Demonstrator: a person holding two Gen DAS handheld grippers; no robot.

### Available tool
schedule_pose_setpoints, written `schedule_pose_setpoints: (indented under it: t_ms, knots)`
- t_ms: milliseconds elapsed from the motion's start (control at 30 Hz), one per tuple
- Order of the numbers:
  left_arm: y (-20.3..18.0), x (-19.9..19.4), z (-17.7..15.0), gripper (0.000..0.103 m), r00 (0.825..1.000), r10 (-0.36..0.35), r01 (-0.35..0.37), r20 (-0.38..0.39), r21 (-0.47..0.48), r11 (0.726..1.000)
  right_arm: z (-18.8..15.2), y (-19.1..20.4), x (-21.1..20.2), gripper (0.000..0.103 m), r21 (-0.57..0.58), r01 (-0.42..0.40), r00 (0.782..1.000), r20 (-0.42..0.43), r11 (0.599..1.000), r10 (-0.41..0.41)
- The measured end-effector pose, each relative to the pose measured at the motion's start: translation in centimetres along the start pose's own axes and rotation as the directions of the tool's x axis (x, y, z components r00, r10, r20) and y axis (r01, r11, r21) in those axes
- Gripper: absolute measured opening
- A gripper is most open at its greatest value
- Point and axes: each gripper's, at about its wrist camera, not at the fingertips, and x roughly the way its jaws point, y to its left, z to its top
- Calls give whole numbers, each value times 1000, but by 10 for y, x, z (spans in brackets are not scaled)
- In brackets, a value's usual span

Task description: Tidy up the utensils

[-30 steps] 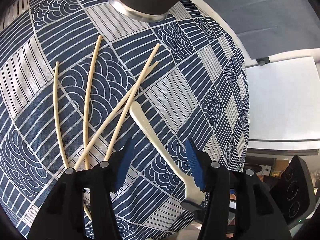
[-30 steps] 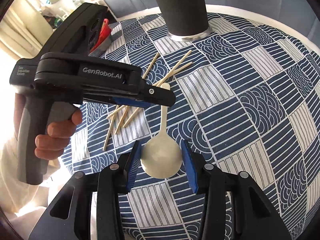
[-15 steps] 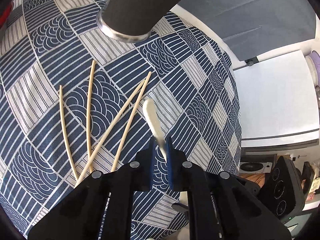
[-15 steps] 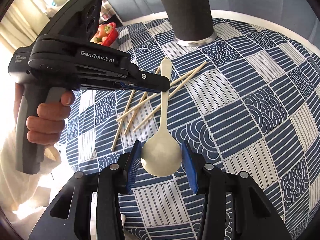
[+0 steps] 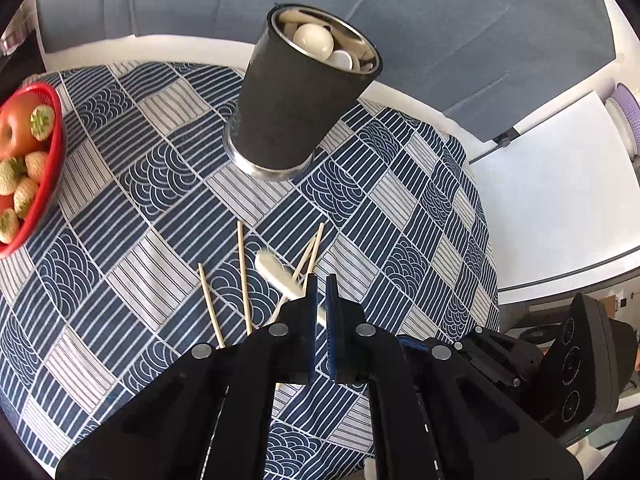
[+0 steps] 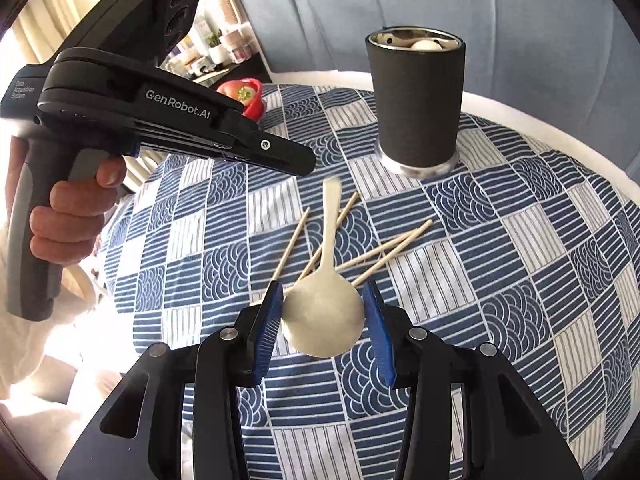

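A cream spoon [image 6: 322,320] hangs above the patterned cloth, its bowl pinched between the blue pads of my right gripper [image 6: 323,286]. The spoon's handle [image 5: 276,274] points toward the dark holder cup [image 5: 292,108], and its tip is blurred. My left gripper [image 5: 321,280] is shut. In the right wrist view the left gripper [image 6: 310,166] has its fingertips just left of the handle's end, with no overlap. In the left wrist view the handle runs under them. Several wooden chopsticks [image 5: 242,272] lie crossed on the cloth below. The cup [image 6: 416,100] stands upright with white utensils inside.
A red basket [image 5: 56,152] of fruit sits at the table's left edge. A person's hand [image 6: 68,216] holds the left gripper's handle. The blue-and-white tablecloth [image 5: 160,208] covers a round table, with a blue sofa [image 6: 480,8] behind and a white surface [image 5: 560,200] to the right.
The left jaws closed around the spoon's handle and went fully shut. Both grippers rose, and the spoon came off the cloth in the right gripper. The cup's mouth came into view.
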Motion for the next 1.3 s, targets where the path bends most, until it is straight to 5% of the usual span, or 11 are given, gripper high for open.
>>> schedule_pose_setpoints:
  t_ms: [100,200,500,733,933,1300]
  knots:
    - [-1,-9,9,5,1000,1,-1,12,14,1000,14,1,-4,32,-2,2,1000,26,1000,-2]
    - [4,-11,14,5,1000,1,-1,0,18,1000,22,2,-1,11,-5,24,1000,19,1000,-24]
    - [20,2,-3,61,1000,8,-8,-7,34,999,7,-35,19,14,108,100,994,-61,989,-94]
    - [25,25,-17,70,996,65,-61,-53,86,994,-30,-58,19,29,186,121,986,-133,975,-97]
    - [22,36,-26,81,992,98,-87,-75,140,986,-69,-55,19,30,230,118,981,-179,966,-77]
    - [11,77,-41,83,968,198,-156,-151,251,955,-129,-41,21,31,294,120,965,-260,948,-42]
